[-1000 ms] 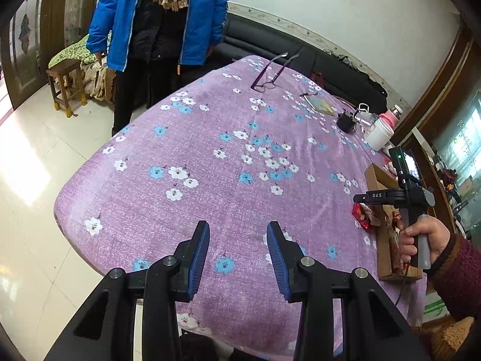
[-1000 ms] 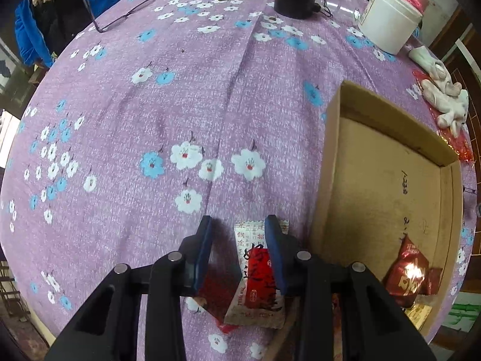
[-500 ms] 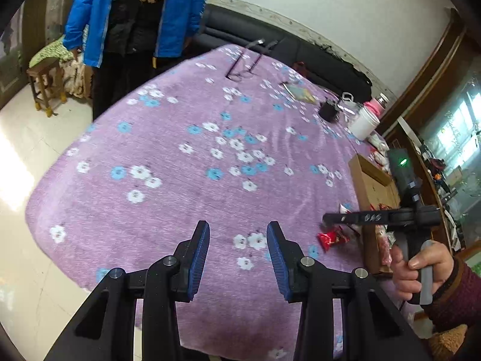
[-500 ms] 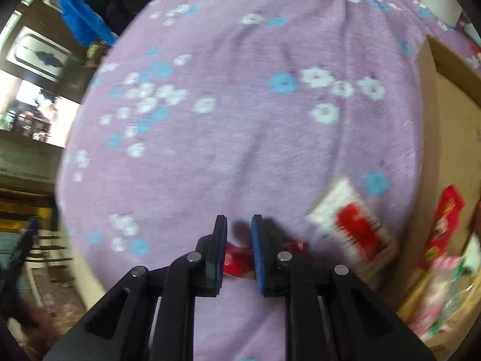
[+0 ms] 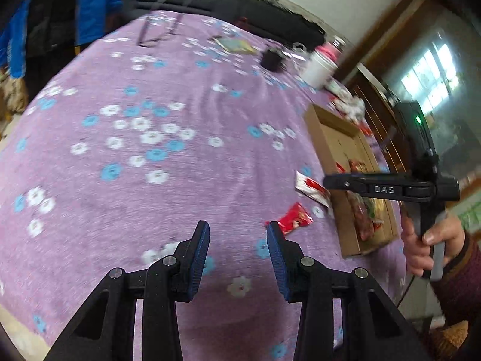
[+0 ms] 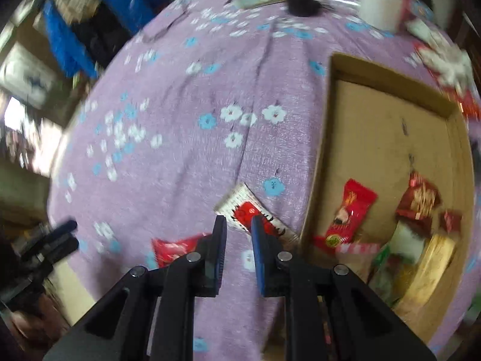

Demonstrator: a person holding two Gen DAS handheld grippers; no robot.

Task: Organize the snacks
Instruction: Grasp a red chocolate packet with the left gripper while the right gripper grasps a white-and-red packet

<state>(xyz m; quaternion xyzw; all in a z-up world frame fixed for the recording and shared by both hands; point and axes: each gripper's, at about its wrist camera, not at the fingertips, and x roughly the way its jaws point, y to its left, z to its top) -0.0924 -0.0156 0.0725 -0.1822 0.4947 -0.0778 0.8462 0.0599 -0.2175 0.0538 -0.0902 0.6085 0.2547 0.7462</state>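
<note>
**Two packets loose on cloth, nothing in either set of fingers**

Right gripper (image 6: 237,228): fingers at their narrowest, slim gap visible between the blue pads, nothing in it. It hangs above the purple floral cloth (image 6: 186,162) on the tabletop, pointing steeply down.

Left gripper (image 5: 237,234): fingers apart, empty, only cloth between them.

Red snack packet (image 6: 176,248) lies flat on the cloth just left of the right fingers, partly hidden behind the left finger. In the left wrist view it sits just beyond the right finger's tip (image 5: 293,218).

White-and-red packet (image 6: 255,213) lies on the cloth just ahead of the right fingers, one end against the outer wall of the cardboard box (image 6: 318,156).

Box is open-topped. Several wrapped snacks piled at its near end, among them a red packet (image 6: 348,213) and a dark red one (image 6: 419,200). Far end bare.

Far edge of tabletop: white jar (image 6: 380,1), black round object (image 6: 300,0). Frames are motion-blurred.
</note>
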